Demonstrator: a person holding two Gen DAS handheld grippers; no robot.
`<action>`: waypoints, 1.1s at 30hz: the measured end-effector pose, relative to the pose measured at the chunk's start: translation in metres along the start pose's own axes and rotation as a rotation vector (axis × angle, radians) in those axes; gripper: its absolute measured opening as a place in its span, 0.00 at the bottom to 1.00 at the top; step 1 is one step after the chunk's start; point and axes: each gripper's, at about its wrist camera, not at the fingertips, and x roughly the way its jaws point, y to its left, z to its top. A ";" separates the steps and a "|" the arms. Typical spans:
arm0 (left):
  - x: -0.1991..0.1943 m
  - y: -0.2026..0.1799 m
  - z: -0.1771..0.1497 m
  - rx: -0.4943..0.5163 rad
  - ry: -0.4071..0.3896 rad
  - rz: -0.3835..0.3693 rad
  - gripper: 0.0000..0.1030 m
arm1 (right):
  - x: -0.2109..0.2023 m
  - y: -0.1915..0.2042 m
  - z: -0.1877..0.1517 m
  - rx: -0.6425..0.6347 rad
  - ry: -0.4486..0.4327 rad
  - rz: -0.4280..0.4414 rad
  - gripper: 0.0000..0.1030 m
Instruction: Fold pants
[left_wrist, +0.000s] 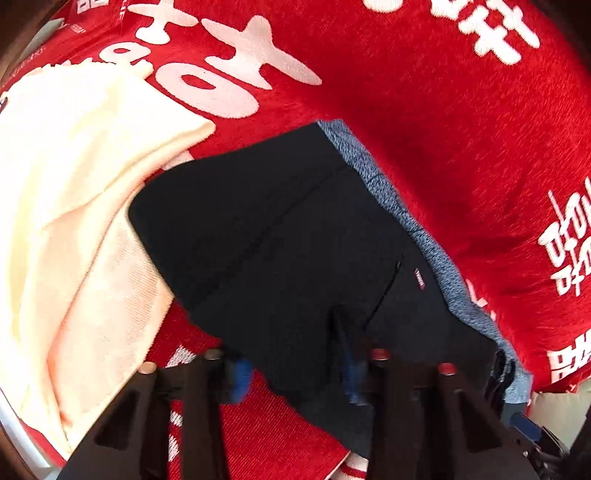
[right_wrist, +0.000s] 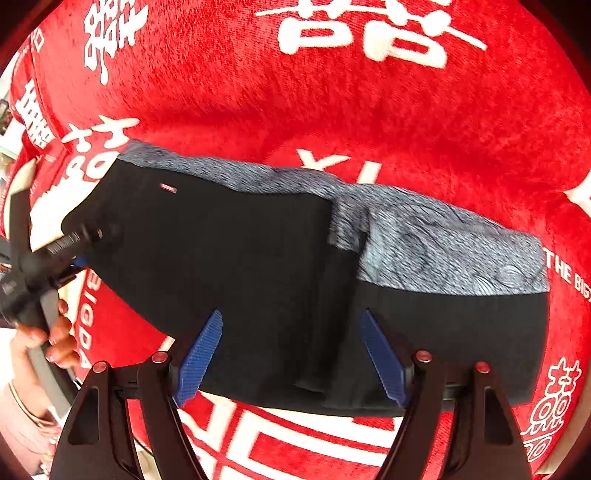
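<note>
The pants (right_wrist: 258, 266) are black with a grey patterned band and lie folded on the red cloth (right_wrist: 332, 110). In the left wrist view the pants (left_wrist: 280, 240) fill the middle. My left gripper (left_wrist: 295, 373) hovers over their near edge with blue pads apart; the image is blurred there. My right gripper (right_wrist: 291, 354) is open, its blue pads (right_wrist: 201, 354) spread over the pants' near edge with no fabric between them. The left gripper (right_wrist: 55, 258) also shows in the right wrist view at the pants' left end, held by a hand.
A cream-coloured garment (left_wrist: 66, 203) lies on the red cloth (left_wrist: 443, 129) to the left of the pants, touching their corner. The red cloth carries white characters and covers the whole surface. A pale edge (left_wrist: 554, 406) shows at the right.
</note>
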 end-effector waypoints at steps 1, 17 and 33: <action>-0.003 -0.003 0.000 0.022 -0.007 0.008 0.31 | 0.001 0.002 0.002 0.003 0.002 0.009 0.79; -0.031 -0.086 -0.029 0.413 -0.202 0.222 0.30 | -0.006 0.048 0.102 0.027 0.103 0.282 0.81; -0.044 -0.119 -0.046 0.518 -0.279 0.232 0.30 | 0.054 0.246 0.188 -0.436 0.399 0.106 0.89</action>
